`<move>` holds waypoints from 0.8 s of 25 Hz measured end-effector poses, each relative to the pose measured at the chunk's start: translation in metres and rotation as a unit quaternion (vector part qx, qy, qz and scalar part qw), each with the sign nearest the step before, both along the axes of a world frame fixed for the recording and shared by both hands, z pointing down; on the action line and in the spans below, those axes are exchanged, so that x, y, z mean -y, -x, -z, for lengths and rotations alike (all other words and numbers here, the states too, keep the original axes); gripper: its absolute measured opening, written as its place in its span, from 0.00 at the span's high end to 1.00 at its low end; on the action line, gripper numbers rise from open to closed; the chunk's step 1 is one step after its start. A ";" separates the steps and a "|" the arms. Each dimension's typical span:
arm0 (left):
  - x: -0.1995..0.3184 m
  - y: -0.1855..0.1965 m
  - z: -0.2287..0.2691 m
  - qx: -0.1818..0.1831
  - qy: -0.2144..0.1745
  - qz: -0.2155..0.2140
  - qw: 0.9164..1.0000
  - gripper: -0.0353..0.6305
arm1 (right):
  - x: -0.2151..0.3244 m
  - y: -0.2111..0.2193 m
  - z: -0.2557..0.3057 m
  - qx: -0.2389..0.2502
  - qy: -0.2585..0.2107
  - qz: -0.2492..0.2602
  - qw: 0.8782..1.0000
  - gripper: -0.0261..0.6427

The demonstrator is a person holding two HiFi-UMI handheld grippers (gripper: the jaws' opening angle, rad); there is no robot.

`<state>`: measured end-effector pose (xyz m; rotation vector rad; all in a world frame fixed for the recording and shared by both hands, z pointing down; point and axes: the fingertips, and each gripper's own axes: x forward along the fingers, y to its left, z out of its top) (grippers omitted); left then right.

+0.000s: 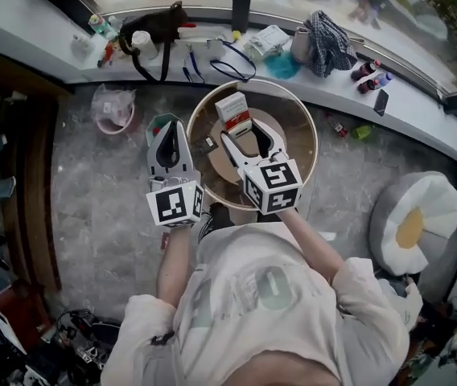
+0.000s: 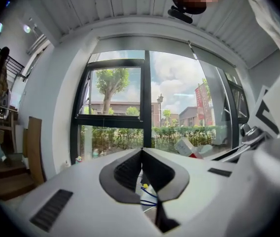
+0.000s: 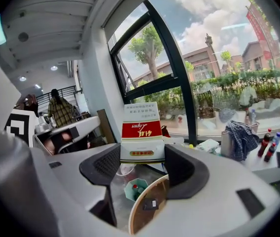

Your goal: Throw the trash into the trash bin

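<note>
Right gripper (image 1: 250,137) pinched red-white box (image 1: 232,112) above round table (image 1: 309,127), likely held clear for carrying to green bin (image 1: 155,123) just left of table. Left gripper (image 1: 168,132) jaws pressed together, empty.

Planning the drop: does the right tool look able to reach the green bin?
Probably yes, though the left tool hangs over the green bin beside the round table and may need to move aside; the right tool holds the box.
</note>
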<state>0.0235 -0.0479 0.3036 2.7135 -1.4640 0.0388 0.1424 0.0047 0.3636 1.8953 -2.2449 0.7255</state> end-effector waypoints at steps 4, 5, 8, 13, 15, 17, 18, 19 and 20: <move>0.011 0.054 -0.017 0.008 0.012 0.057 0.998 0.93 | 0.027 0.039 -0.031 -0.001 0.034 0.058 0.998 0.54; 0.013 0.069 -0.023 0.009 0.017 0.074 0.997 0.93 | 0.034 0.051 -0.041 -0.003 0.045 0.075 0.996 0.54; 0.014 0.117 -0.041 0.011 0.036 0.127 0.991 0.93 | 0.058 0.090 -0.080 -0.007 0.085 0.125 0.988 0.54; 0.028 0.191 -0.086 0.014 0.060 0.176 0.982 0.93 | 0.110 0.162 -0.169 -0.010 0.148 0.166 0.975 0.54; 0.033 0.215 -0.107 0.015 0.074 0.194 0.978 0.93 | 0.128 0.188 -0.208 -0.014 0.177 0.175 0.968 0.54; 0.037 0.233 -0.125 0.014 0.088 0.208 0.974 0.93 | 0.142 0.209 -0.246 -0.022 0.204 0.181 0.962 0.54; 0.040 0.240 -0.132 0.013 0.093 0.211 0.973 0.93 | 0.148 0.218 -0.263 -0.026 0.215 0.181 0.959 0.54; 0.043 0.246 -0.139 0.013 0.097 0.212 0.972 0.93 | 0.154 0.225 -0.279 -0.032 0.225 0.180 0.957 0.54; 0.047 0.252 -0.144 0.012 0.099 0.212 0.972 0.93 | 0.159 0.231 -0.294 -0.038 0.234 0.178 0.955 0.54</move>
